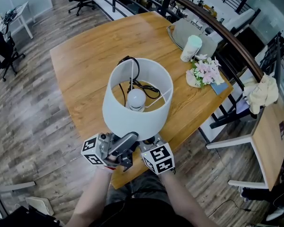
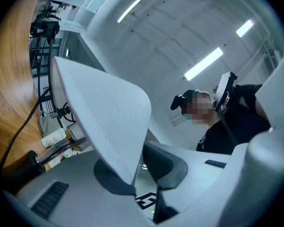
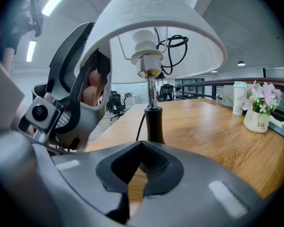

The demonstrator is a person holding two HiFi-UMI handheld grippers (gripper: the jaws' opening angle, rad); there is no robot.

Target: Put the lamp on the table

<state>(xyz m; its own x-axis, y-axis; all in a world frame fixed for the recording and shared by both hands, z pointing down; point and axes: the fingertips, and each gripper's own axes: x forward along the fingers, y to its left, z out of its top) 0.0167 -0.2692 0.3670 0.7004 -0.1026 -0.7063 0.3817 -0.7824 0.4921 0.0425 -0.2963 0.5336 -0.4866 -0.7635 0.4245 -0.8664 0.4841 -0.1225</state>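
White shade (image 1: 132, 119): left gripper (image 2: 141, 171) clamps near rim.
Right gripper (image 3: 132, 171): closed, empty.
Risk: tugging could topple lamp (image 1: 136, 98) off table (image 1: 85, 65) near edge.

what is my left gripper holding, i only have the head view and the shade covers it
Observer: The left gripper is shut on the lower rim of the lampshade.
Operator: and the right one
Observer: The right gripper is shut and empty, with the lamp's black stem just ahead of it.
Operator: is the lamp straight
Observer: The stem stands upright over the table; its foot is hidden behind the gripper.
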